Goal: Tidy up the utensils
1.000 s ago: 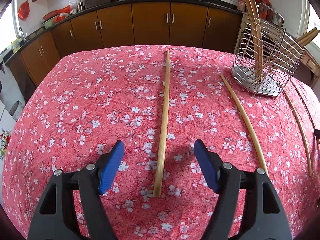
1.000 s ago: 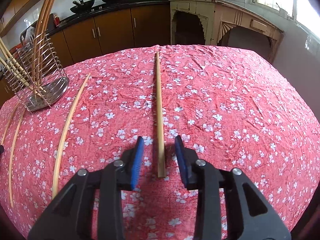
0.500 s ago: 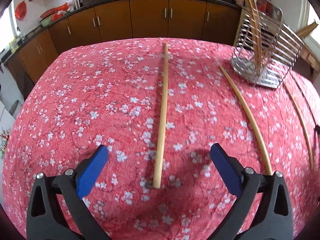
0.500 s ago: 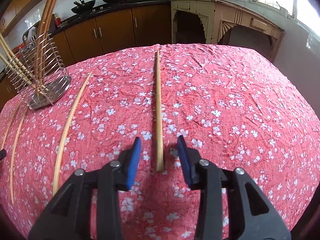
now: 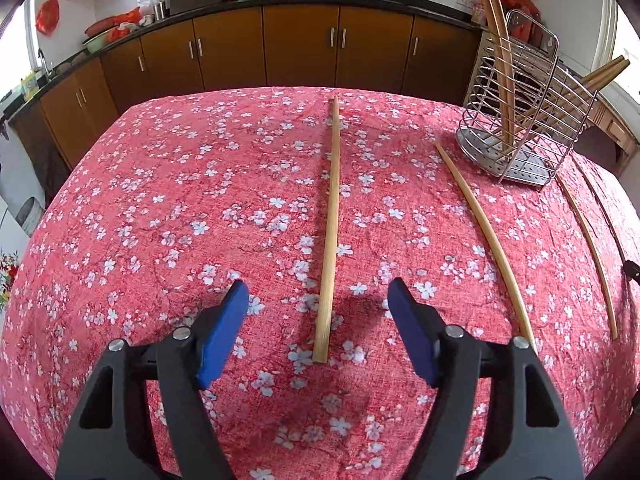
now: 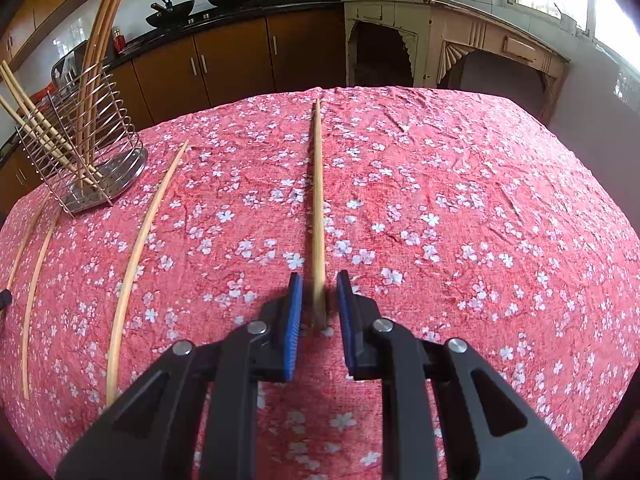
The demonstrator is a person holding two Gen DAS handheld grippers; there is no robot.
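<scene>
Each tool straddles its own chopstick's near end for a pinch: the left tool (image 5: pixel 318 334) spread wide around the left chopstick (image 5: pixel 330 224) on the tabletop (image 5: pixel 160 208); the right tool (image 6: pixel 318 322) narrowed beside the right chopstick (image 6: pixel 318 208), not visibly clamped; the wire holder (image 6: pixel 80 156) waits nearby.

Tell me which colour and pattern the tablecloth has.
The tablecloth is red with small white blossoms printed all over; the left wrist view shows it best.

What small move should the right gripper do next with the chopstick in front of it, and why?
Probably close the right gripper. The near end of the chopstick already lies between its blue fingers, with a narrow gap on each side, flat on the tablecloth. The fingers do not yet touch it, so a grasp comes before any lift toward the wire holder.
</scene>
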